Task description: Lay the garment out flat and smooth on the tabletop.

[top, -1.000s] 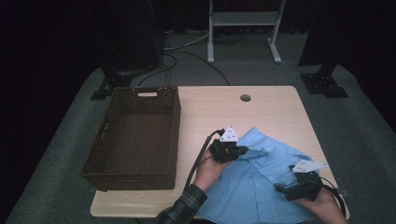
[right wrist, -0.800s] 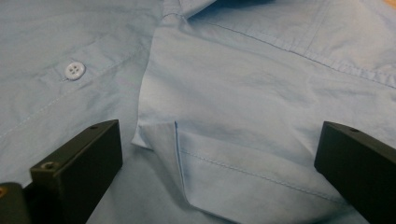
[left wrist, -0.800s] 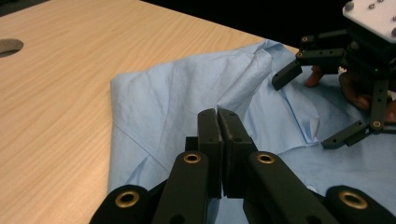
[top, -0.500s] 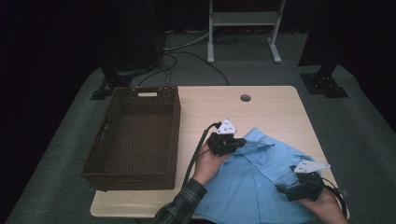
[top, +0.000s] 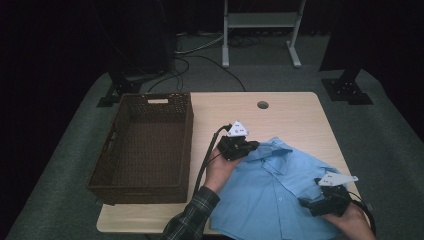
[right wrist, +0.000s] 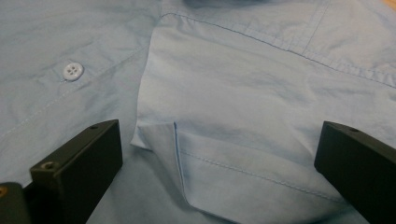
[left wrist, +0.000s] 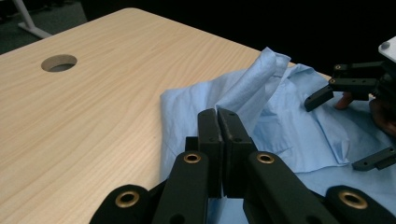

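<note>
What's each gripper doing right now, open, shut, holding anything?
Left gripper: shut, pinching a fold of the blue shirt near its collar.
Right gripper: open, jaws wide apart over the shirt, gripping nothing.

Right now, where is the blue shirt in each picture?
High view: the blue shirt lies on the table's near right part, beside the basket.
Left gripper view: right half, past the shut left gripper.
Right gripper view: spread across the picture.
Shared landmark: its buttoned front and collar.
</note>
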A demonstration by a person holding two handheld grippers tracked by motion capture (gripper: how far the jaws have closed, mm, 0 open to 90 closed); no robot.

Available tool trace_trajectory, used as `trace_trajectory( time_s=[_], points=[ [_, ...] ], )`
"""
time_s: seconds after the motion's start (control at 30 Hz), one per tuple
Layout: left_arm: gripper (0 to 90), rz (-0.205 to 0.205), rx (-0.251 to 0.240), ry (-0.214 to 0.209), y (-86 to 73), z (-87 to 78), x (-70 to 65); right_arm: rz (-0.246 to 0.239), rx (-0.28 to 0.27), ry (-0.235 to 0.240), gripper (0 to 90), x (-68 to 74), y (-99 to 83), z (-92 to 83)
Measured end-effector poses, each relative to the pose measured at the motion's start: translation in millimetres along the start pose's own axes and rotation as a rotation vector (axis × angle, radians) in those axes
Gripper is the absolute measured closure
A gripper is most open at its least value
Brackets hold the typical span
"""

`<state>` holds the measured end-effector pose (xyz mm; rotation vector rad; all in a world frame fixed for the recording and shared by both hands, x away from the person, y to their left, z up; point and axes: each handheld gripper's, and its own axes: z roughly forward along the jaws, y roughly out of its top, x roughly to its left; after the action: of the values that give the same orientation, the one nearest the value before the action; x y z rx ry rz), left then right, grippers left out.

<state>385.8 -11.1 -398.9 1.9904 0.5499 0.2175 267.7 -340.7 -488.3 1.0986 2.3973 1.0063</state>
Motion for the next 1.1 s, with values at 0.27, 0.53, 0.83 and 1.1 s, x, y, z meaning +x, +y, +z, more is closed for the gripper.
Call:
trace_trajectory(
  time_s=[0.27, 0.53, 0.83, 1.1],
  points=[
    [88.8, -0.025, -0.011, 0.028, -2.3, -2.1, 9.6, 0.007, 0.000, -0.008, 0.0, -1.4, -1.4, -1.4],
    [88.8, -0.056, -0.017, 0.079, -7.8, -5.8, 19.9, 0.009, -0.001, -0.011, 0.0, -1.2, -1.2, -1.1],
    [88.8, -0.091, -0.008, 0.152, -16.4, -9.7, 32.2, 0.009, -0.001, -0.011, 0.0, -1.2, -1.1, -1.0],
    [89.0, -0.114, 0.004, 0.221, -22.9, -10.0, 42.3, 0.011, 0.000, -0.011, 0.0, -1.1, -1.1, -1.0]
  ],
)
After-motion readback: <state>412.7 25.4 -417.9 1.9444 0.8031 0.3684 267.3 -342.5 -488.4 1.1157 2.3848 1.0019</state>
